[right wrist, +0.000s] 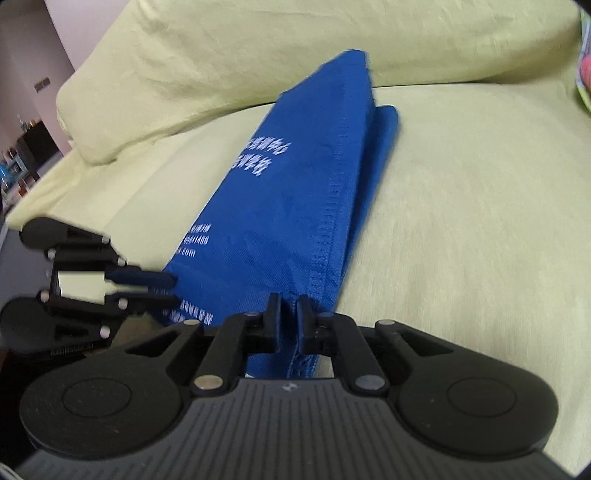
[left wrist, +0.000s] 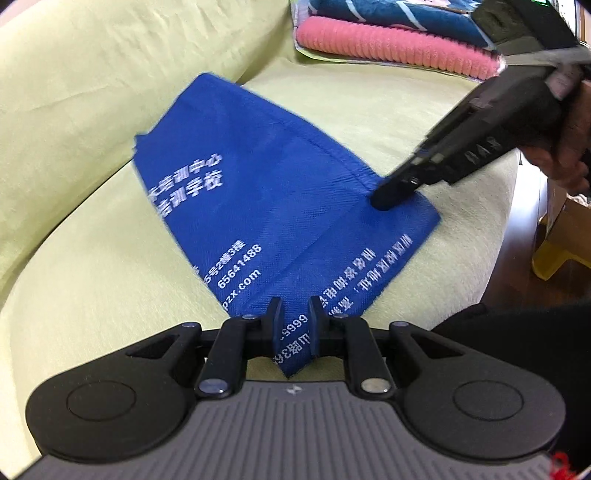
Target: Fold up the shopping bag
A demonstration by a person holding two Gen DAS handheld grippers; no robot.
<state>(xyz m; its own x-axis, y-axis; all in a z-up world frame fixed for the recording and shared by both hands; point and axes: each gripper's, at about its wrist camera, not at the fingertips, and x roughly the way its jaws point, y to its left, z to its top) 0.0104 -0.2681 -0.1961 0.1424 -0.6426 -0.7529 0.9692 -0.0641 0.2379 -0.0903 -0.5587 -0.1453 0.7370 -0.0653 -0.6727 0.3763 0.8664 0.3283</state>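
**Blue bag pinched at both near corners**

Left gripper (left wrist: 295, 314) clamps a printed corner of the shopping bag (left wrist: 258, 192); right gripper (right wrist: 291, 314) nips the stitched hem; the bag lies part-folded across the sofa (left wrist: 92, 240) (light, limp, non-woven cloth, I judge); seams give surest purchase.

yel-green sofa (left wrist: 92, 92) | pink towel (left wrist: 388, 48) under blue cloth (left wrist: 388, 14) | yellow stool (left wrist: 554, 262)

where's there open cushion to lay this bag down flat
Bare seat cushion lies to the bag's right in the right wrist view, up to the backrest. More lies on the bag's other side. The far corner is crowded with stacked towels. Both the left gripper and right gripper clamp the blue bag.
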